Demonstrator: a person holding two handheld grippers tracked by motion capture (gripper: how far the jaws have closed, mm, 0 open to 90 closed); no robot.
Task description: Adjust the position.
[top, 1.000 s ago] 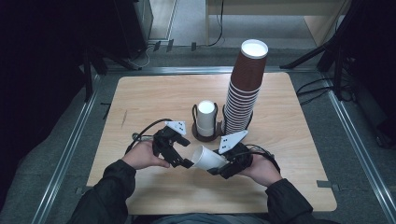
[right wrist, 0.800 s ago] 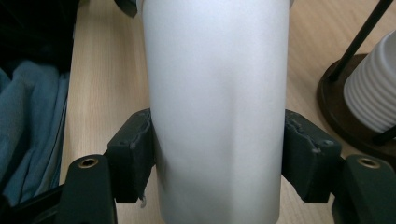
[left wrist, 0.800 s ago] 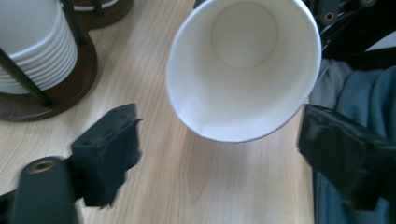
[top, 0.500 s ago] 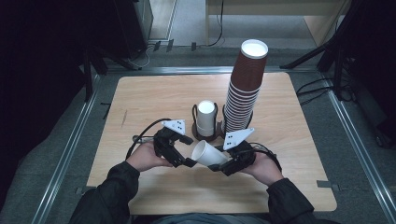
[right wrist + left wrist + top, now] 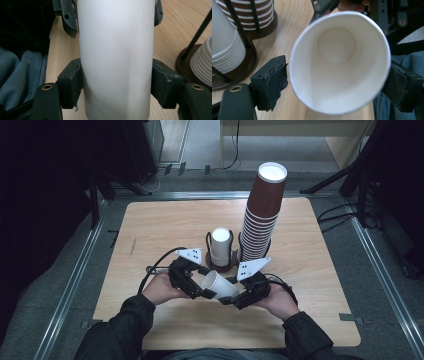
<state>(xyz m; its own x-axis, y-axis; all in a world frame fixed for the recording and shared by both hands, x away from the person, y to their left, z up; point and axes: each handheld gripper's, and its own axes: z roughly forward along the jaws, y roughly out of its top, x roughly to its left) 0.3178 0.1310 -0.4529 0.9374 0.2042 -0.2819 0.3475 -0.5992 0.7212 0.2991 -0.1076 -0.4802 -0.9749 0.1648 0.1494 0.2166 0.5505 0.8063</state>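
A white paper cup (image 5: 220, 284) lies on its side just above the wooden table (image 5: 150, 230), between my two grippers. My right gripper (image 5: 235, 296) is shut on the cup's body, with a pad pressed on each side of the cup (image 5: 116, 62). My left gripper (image 5: 204, 281) faces the cup's open mouth (image 5: 337, 70), and its two pads touch the rim on opposite sides. In the right gripper view the right gripper (image 5: 116, 85) clamps the wall low down. In the left gripper view the left gripper (image 5: 337, 85) spans the rim.
Right behind the grippers, a dark wire holder (image 5: 222, 266) carries a short stack of white cups (image 5: 220, 245). Beside it rises a tall stack of brown cups (image 5: 260, 220). The person's sleeves rest at the table's near edge.
The cup has tipped so its mouth points more toward the left gripper. The left gripper has closed in around the rim. Both hands stayed near the front edge.
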